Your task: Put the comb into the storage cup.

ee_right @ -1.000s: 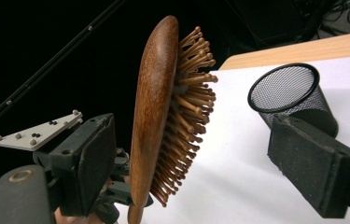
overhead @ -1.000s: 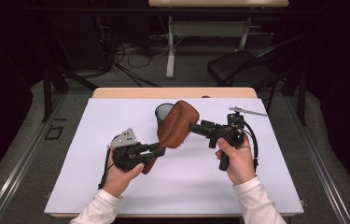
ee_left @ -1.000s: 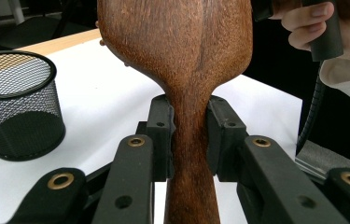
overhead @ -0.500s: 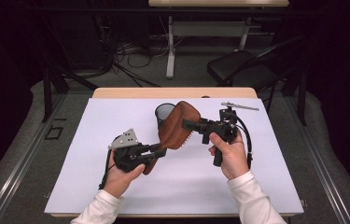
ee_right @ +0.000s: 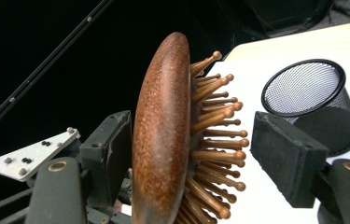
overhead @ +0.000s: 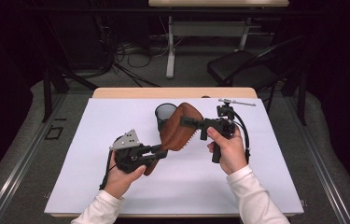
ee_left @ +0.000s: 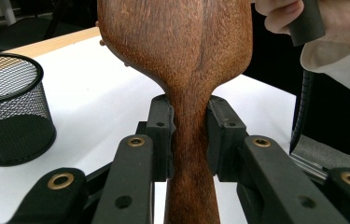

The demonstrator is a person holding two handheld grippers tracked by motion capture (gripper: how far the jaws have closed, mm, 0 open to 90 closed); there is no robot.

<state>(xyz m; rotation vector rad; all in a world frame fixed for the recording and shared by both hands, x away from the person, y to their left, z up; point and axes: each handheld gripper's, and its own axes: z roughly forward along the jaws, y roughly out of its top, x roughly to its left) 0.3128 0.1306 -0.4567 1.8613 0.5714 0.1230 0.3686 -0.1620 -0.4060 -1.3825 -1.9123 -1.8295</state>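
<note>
The left gripper [ee_left: 189, 135] is clamped hard on the neck of the wooden hairbrush [overhead: 178, 126], both pads pinching the handle just where it widens into the head, and the brush hangs off the table, head angled up and away from that grip. Further along, the right gripper [ee_right: 191, 154] straddles the brush head, its jaws having just been closing with the head between them. One pad sits just beside the smooth wooden back; the other pad [ee_right: 287, 156] stands a little off the peg tips, not yet pressing on them.

Here is the worry: that far pad meets rounded wooden pegs [ee_right: 219, 140], not a flat face. I'd say the squeeze may land unevenly, the pegs could flex or skate under the pad, and the head may twist in the left grip. Should the left let go before the right bites properly, the brush likely drops onto the white table [overhead: 93, 186]. And the black mesh cup [overhead: 165, 114] sits close past the brush head, so a swing that way could knock it over.

The count, near to far: two grippers, one in each hand; one hairbrush held between them; one mesh cup beyond; one dark chair [overhead: 242, 70] behind the table.
</note>
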